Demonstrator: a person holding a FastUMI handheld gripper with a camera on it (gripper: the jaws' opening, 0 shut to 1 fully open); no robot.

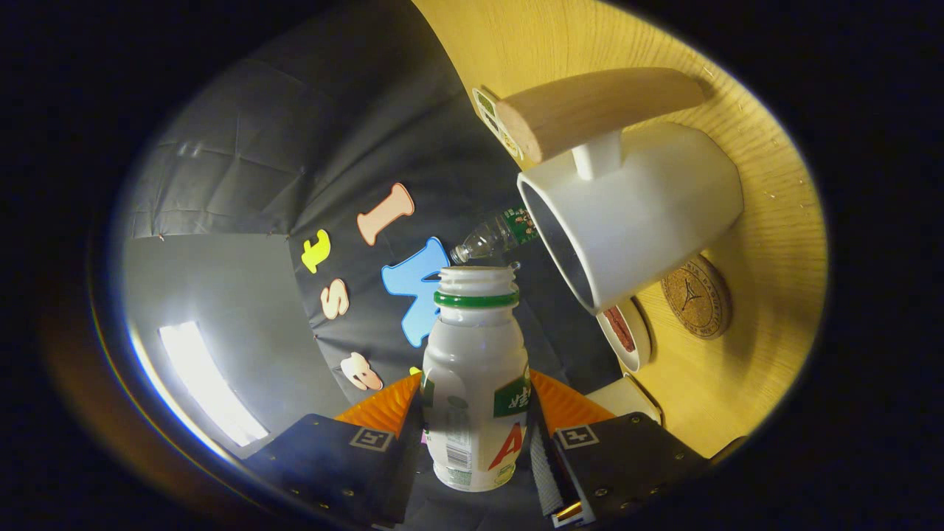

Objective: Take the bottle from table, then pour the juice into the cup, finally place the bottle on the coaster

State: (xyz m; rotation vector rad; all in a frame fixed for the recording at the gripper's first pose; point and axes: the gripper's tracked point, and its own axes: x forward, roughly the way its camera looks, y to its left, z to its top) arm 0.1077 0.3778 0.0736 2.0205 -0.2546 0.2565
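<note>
Gripper [476, 442] fingers nearest, clamped on both sides of the white bottle [476, 383], which sits between them, cap off, green ring at neck, open mouth pointing to 12 o'clock. View is rolled, wooden table [767, 243] runs up the right side. White cup [634, 221] with wooden handle at 1 o'clock from bottle mouth, close but apart, its opening facing the bottle. Cork coaster [697, 296] at 3 o'clock, just beyond cup. Clear plastic bottle [490, 237] just past the mouth.

White bottle [476, 383], green neck ring; white cup [649, 214]; cork-brown coaster [696, 296].
</note>
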